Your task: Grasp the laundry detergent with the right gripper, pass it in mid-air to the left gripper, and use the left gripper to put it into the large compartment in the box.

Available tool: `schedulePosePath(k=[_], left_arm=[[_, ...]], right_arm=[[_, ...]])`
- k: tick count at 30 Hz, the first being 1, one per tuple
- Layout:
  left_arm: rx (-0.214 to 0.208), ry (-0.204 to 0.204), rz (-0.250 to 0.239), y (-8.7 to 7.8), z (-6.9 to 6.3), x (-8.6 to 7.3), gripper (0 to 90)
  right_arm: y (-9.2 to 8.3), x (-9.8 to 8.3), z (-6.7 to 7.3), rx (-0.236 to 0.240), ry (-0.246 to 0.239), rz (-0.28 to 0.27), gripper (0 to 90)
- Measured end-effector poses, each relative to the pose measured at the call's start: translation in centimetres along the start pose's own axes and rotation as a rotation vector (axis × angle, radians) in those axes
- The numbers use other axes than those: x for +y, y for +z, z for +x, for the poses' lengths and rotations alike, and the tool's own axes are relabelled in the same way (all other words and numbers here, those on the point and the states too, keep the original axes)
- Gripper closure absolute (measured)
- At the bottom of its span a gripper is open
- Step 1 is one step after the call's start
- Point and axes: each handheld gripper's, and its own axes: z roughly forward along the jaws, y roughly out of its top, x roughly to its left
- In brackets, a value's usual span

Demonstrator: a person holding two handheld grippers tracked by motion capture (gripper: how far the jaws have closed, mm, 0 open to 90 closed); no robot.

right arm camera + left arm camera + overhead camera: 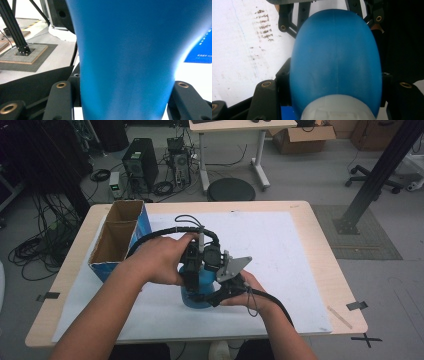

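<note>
A blue plastic bottle (197, 299) stands on the white sheet near the table's front middle. In the left gripper view I look down on the bottle (334, 55) from above its pale cap (337, 108). My left gripper (192, 279) comes down from above and is shut on the bottle's upper part, one black jaw on each side (334, 75). My right gripper (206, 295) comes in level from the right and is shut on the bottle's body (125, 50), its jaws pressed on both sides (125, 87). The right gripper's black linkages (287, 23) show beyond the bottle.
An open cardboard box (120, 237) with blue sides and two compartments stands at the table's left. A white sheet (285, 250) covers most of the wooden table (320, 235). A computer tower (140, 162), cables and a black frame post (380, 175) are on the floor beyond.
</note>
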Motion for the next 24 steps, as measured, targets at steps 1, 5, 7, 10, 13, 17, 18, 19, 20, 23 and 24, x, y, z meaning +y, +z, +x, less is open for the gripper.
schedulePosePath(k=[1,5,7,10,13,17,18,19,20,23,24], left_arm=[[-0.004,-0.001,0.008,0.0,0.0,0.1,38.7],[-0.003,-0.004,0.012,-0.2,0.0,0.1,38.7],[-0.008,-0.005,0.015,-0.3,0.0,0.2,38.7],[-0.008,-0.007,0.015,-0.5,-0.1,0.2,38.7],[-0.007,-0.012,0.009,-0.5,0.0,0.2,38.7],[-0.010,-0.019,0.008,-0.6,0.1,0.1,38.7],[-0.012,-0.022,0.009,-0.7,0.1,0.1,38.7],[-0.013,-0.025,0.008,-0.7,0.2,0.1,38.6],[-0.015,-0.029,0.007,-0.7,0.2,0.0,38.6],[-0.016,-0.039,-0.001,-0.7,0.4,-0.1,38.5],[-0.017,-0.048,-0.002,-0.8,0.4,-0.1,38.6]], right_arm=[[0.0,0.0,0.0,0.001,-0.003,-0.001,45.4],[-0.1,0.1,0.0,0.001,-0.003,-0.002,45.2],[-0.1,0.2,0.1,0.008,0.001,-0.003,45.0],[-0.1,0.3,0.1,0.009,0.002,-0.007,44.5],[-0.3,0.3,0.1,0.011,-0.004,-0.006,43.7],[-0.4,0.3,0.0,0.015,-0.001,-0.019,41.0],[-0.5,0.3,0.0,0.012,0.001,-0.017,37.8],[-0.6,0.2,0.0,0.007,0.008,-0.017,34.2],[-0.7,0.2,-0.1,0.005,0.013,-0.018,33.1],[-1.0,0.1,-0.1,-0.013,0.021,-0.030,27.8],[-1.1,0.1,-0.2,-0.013,0.021,-0.031,27.0]])
